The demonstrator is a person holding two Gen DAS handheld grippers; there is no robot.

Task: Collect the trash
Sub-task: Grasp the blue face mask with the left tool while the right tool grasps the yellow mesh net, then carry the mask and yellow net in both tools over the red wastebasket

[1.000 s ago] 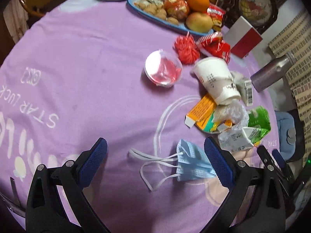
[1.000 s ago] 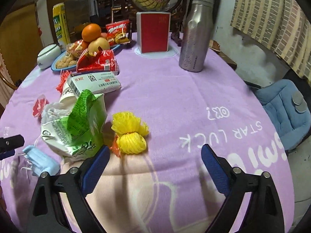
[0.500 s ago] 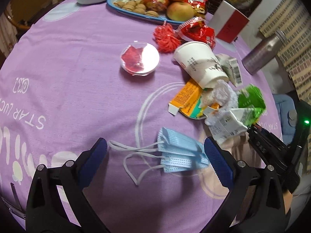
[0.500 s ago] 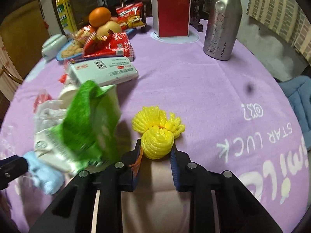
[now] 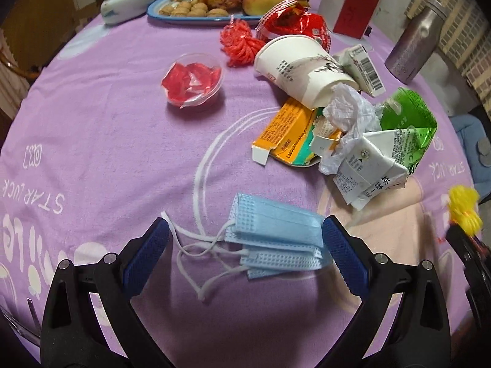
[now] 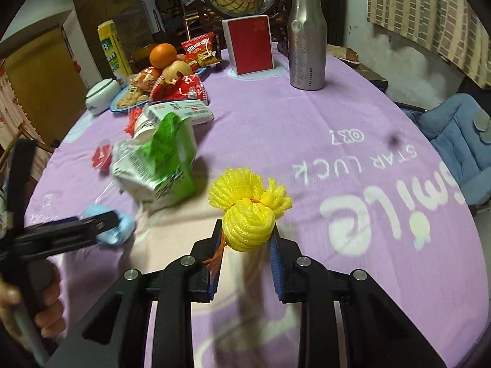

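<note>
My right gripper (image 6: 245,239) is shut on a yellow foam fruit net (image 6: 247,207) and holds it above the purple tablecloth (image 6: 307,128). That net (image 5: 463,211) also shows blurred at the right edge of the left wrist view. My left gripper (image 5: 245,245) is open, its blue pads on either side of a folded blue face mask (image 5: 276,233) lying on the cloth. Behind the mask is a heap of trash: a crushed green-and-white carton (image 5: 396,150), crumpled white plastic (image 5: 346,113), an orange box (image 5: 285,132) and a tipped paper cup (image 5: 300,67).
A clear cup of red wrappers (image 5: 193,79), a red net (image 5: 239,41) and a red snack bag (image 5: 291,21) lie farther back. A blue fruit tray (image 5: 184,18), a red card box (image 6: 250,44) and a steel bottle (image 6: 307,36) stand at the far side. A blue chair cushion (image 6: 457,144) is right.
My right gripper has shut on the yellow net and lifted it off the cloth. My left gripper has moved closer over the blue mask, which now lies between its pads.
</note>
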